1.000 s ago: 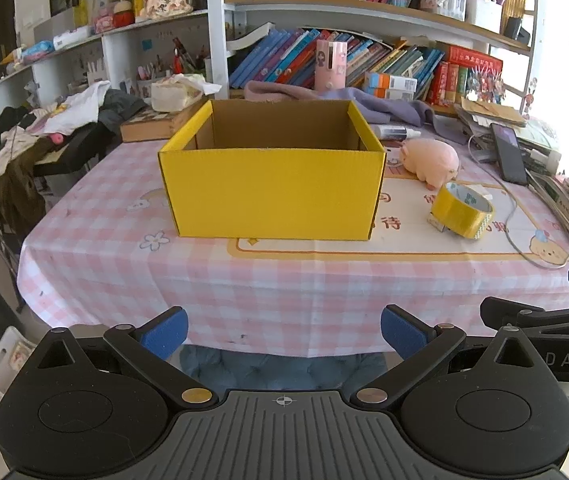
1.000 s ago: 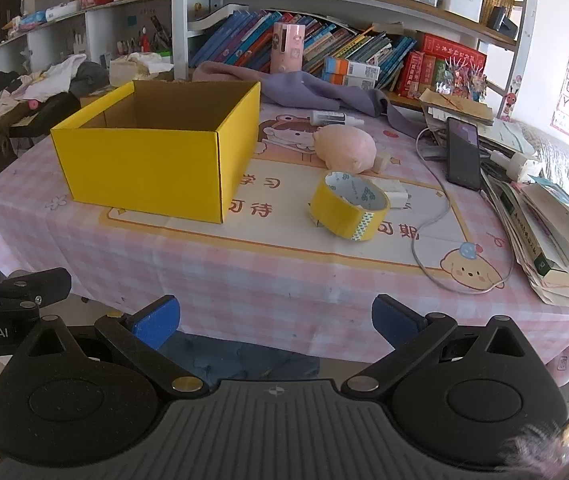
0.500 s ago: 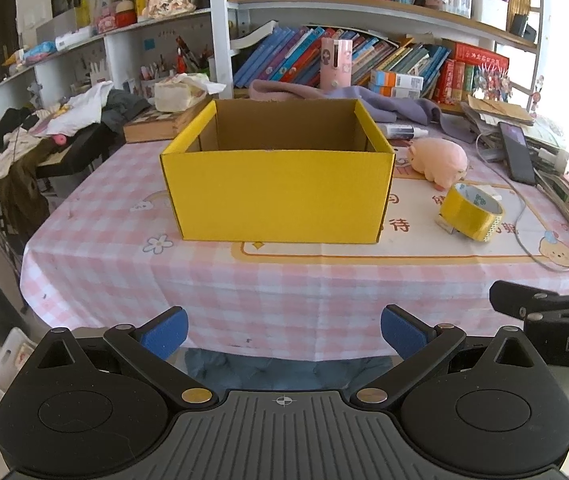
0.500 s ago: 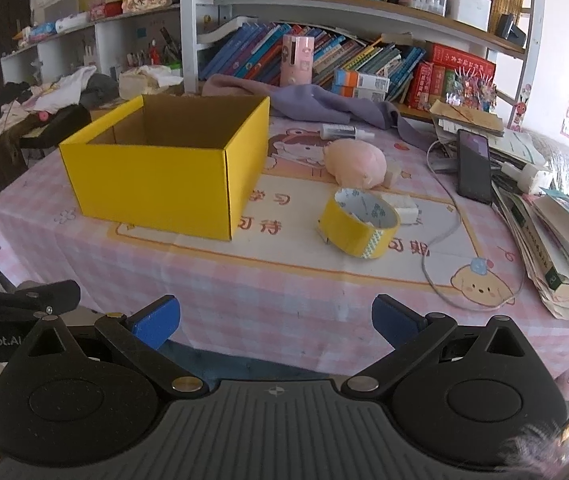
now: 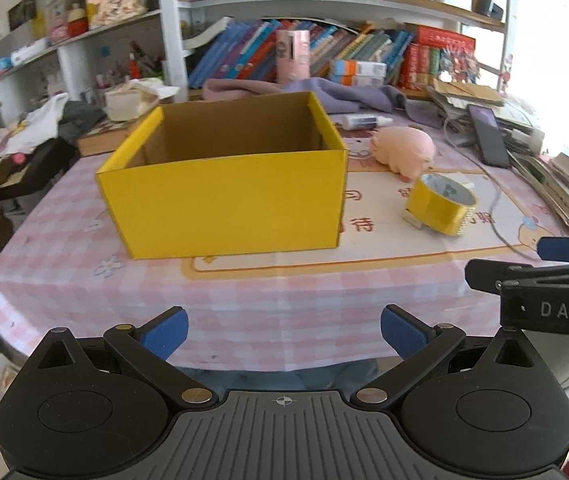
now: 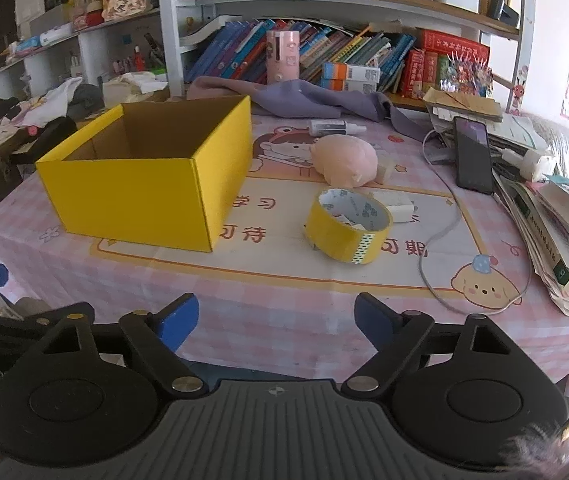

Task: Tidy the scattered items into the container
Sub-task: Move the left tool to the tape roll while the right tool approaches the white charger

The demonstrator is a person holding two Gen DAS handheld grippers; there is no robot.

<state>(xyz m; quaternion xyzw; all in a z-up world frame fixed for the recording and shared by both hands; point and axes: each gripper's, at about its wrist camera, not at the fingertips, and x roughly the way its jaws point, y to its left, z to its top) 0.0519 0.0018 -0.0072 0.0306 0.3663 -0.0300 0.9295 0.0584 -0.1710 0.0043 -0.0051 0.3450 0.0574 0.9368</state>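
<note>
1. The left gripper (image 5: 284,330) hangs at the near edge of the table (image 5: 268,304), its blue-padded fingers spread wide with nothing between them.
2. The right gripper (image 6: 276,318) sits at the same near edge — also spread wide and empty. In the left wrist view part of it shows at the right side; in the right wrist view a piece of the left one shows at the far left.
3. The yellow cardboard box (image 5: 224,200) stands upright on the pink checked tablecloth (image 6: 244,320), open at the top, brown inside. What lies on its floor cannot be seen from either view.
4. A roll of yellow tape (image 6: 347,225) lies on its flat side to the right of the box, apart from it, on the printed mat (image 6: 268,256).
5. Behind the tape is a pink plush pig (image 6: 343,161), near the tape but not touching it.
6. Just beside the tape, on its far right side, a small white block (image 6: 398,204) rests on the mat — what it is cannot be told.
7. A white tube (image 6: 334,127) lies on its side behind the pig, near the purple cloth (image 6: 304,98).
8. A dark phone (image 6: 473,154) lies at the right with a white cable (image 6: 436,240) running along the tablecloth, beside stacked books and papers (image 6: 556,232).
</note>
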